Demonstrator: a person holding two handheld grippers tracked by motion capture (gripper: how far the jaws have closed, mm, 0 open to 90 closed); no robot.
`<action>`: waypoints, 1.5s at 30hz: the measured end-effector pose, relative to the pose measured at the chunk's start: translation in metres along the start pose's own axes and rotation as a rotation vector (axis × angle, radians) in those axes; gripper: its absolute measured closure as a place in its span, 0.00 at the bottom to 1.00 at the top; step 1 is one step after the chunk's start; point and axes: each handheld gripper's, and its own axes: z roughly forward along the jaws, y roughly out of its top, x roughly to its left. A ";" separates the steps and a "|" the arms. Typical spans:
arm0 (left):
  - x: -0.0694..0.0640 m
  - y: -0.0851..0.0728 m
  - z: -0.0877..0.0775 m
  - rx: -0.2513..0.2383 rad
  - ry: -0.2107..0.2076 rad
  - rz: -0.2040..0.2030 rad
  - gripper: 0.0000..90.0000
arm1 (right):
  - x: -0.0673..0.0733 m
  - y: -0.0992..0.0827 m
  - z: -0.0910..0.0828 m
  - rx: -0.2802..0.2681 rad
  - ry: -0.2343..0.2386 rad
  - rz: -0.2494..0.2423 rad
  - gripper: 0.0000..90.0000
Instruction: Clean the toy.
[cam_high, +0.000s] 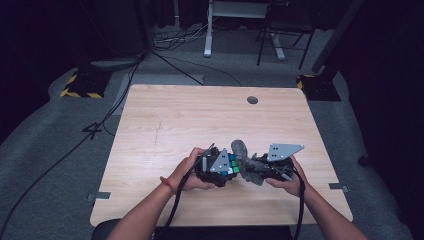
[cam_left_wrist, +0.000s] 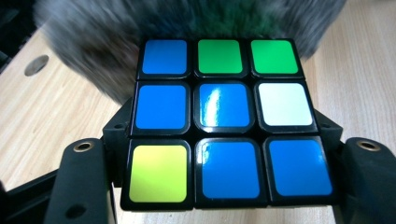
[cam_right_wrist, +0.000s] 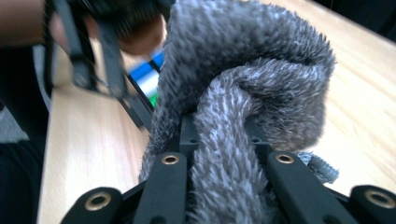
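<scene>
A glossy, black-framed puzzle cube with coloured square stickers (cam_left_wrist: 224, 123) is clamped in the left tool (cam_high: 220, 167), held just above the pale wooden tabletop (cam_high: 165, 125), apparently to be wiped. A fuzzy grey knitted cloth (cam_right_wrist: 233, 93), soft and folded, is pinched in the right tool (cam_high: 260, 172) and pressed against the cube.

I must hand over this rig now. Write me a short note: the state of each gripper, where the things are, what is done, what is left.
Left gripper: shut on the puzzle cube, held above the table.
Right gripper: shut on the grey fuzzy cloth, bunched between its jaws.
Cloth is against the cube's far side.
Done: both things are gripped and brought together.
Left: probably wiping the cube's faces, then setting both down.
</scene>
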 end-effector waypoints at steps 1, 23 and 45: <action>0.001 0.001 -0.002 -0.010 0.003 -0.001 0.37 | -0.002 -0.002 0.002 0.021 0.001 0.009 0.85; 0.005 -0.002 -0.003 -0.038 -0.024 -0.026 0.37 | 0.004 -0.001 0.000 -0.039 0.031 0.003 0.85; 0.000 0.001 -0.003 -0.013 -0.013 0.004 0.37 | -0.009 -0.011 0.008 0.074 -0.015 0.040 0.86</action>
